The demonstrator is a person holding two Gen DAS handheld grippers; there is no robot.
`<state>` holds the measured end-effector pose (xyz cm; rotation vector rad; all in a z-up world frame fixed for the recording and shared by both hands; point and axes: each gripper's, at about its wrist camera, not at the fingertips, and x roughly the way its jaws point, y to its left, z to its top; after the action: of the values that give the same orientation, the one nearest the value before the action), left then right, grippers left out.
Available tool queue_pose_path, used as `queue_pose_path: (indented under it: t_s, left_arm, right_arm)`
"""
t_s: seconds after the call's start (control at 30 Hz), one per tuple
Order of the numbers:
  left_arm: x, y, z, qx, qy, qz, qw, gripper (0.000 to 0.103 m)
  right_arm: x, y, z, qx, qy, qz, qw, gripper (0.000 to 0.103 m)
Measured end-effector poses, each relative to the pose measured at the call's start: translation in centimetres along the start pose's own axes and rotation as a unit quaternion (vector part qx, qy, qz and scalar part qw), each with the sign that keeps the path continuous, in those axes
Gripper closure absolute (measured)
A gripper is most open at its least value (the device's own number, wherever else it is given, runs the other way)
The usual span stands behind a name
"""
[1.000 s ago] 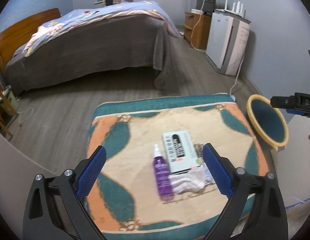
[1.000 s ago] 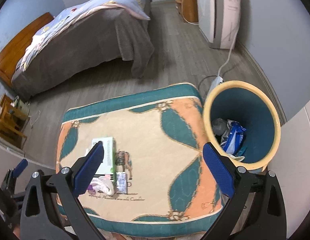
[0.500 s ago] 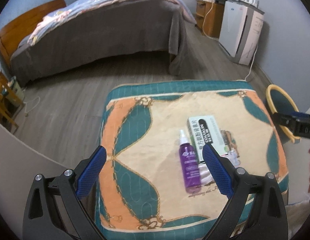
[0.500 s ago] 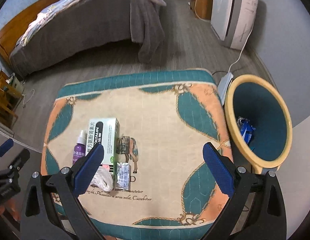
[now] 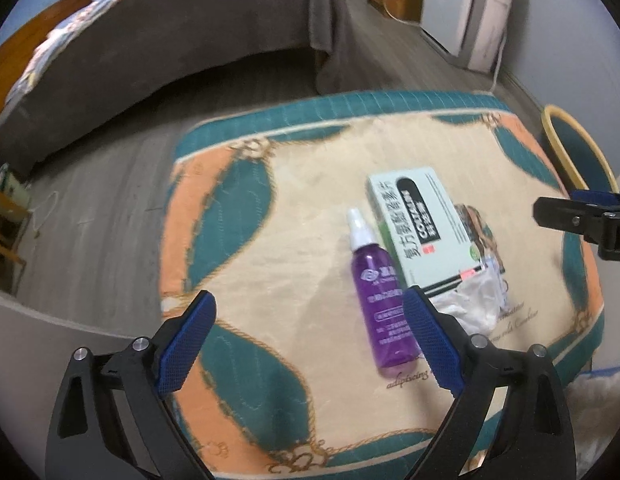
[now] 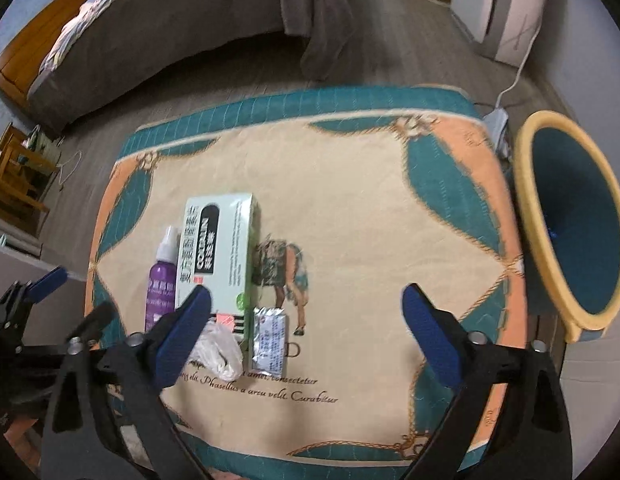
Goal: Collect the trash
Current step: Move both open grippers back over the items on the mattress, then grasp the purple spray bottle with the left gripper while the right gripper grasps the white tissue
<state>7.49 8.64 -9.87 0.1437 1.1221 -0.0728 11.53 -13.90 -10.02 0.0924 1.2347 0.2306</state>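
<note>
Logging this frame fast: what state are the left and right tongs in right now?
Left tongs: open, holding nothing.
Right tongs: open, just been closing slightly, nothing between them.

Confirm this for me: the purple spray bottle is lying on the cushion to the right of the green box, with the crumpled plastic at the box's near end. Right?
Not quite. In the right wrist view the purple spray bottle lies to the left of the green box, not the right. The rest holds: it is lying on the cushion, and the crumpled plastic sits at the box's near end.
</note>
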Motion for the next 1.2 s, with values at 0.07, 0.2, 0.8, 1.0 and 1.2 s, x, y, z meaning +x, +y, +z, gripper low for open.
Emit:
queue_pose_path:
  t_s: [0.07,0.2,0.8,1.0,1.2]
  left_arm:
    - [1.0,-0.8,0.0,0.008,0.012,-0.009,0.9999,0.015]
    - [2.9,-2.0,0.0,0.016,0.036,-0.016,0.9991,0.029]
    - [6.3,1.4,-1.4,-0.042,0.084,-0.038,0.9949,0.069]
    - [6.1,1.8,-1.3,-0.042,0.076,-0.042,0.9954,0.061]
    - [5.9,1.0,-1.0,-0.018,0.072,-0.033,0.9967,0.070]
  right_arm:
    - [0.3,0.2,-0.1,-0.007,0.006,0.002,1.000,0.014]
    - [0.7,0.5,-0.1,-0.019,0.013,0.005,1.000,0.021]
    - [3.8,3.7,-1.6,-0.065,0.080,0.044,0.994,0.044]
    - [5.2,5.0,-2.7,-0.084,0.118,0.068,0.987,0.089]
    - [3.6,4.6,-1.9,-0.078,0.096,0.084,0.989,0.099]
